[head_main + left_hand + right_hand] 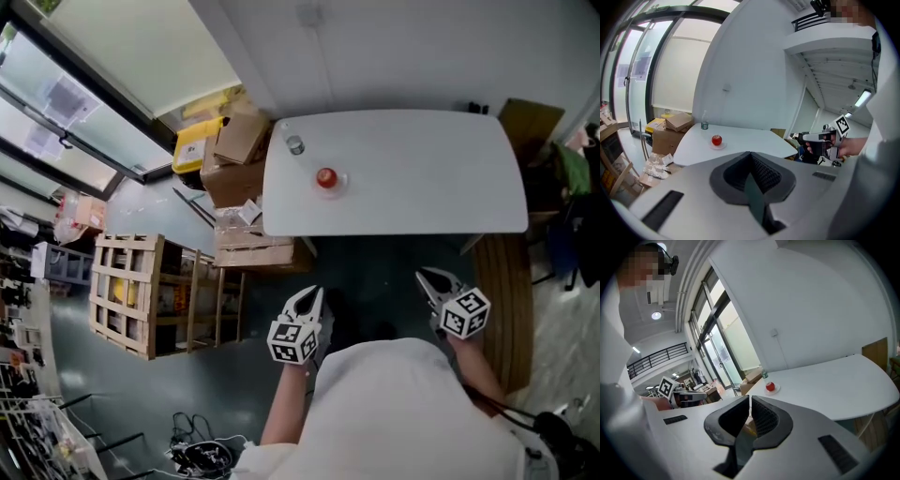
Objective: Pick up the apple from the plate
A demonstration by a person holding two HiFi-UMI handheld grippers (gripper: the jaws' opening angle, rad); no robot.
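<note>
A red apple (326, 177) sits on a small white plate (338, 185) at the left part of a white table (422, 178). Both grippers hover short of the table's near edge, well away from the apple. My left gripper (310, 293) is shut with nothing in it, and so is my right gripper (424, 276). In the left gripper view the apple (716, 139) lies far ahead beyond the closed jaws (750, 153). The right gripper view shows the apple (770, 386) on its plate (774, 391) past the closed jaws (749, 397).
A small clear bottle (295, 145) stands on the table's far left corner. Cardboard boxes (239, 141) and a yellow box (195, 145) are stacked left of the table. A wooden crate (127, 291) stands on the floor at left, a wooden panel (506, 300) at right.
</note>
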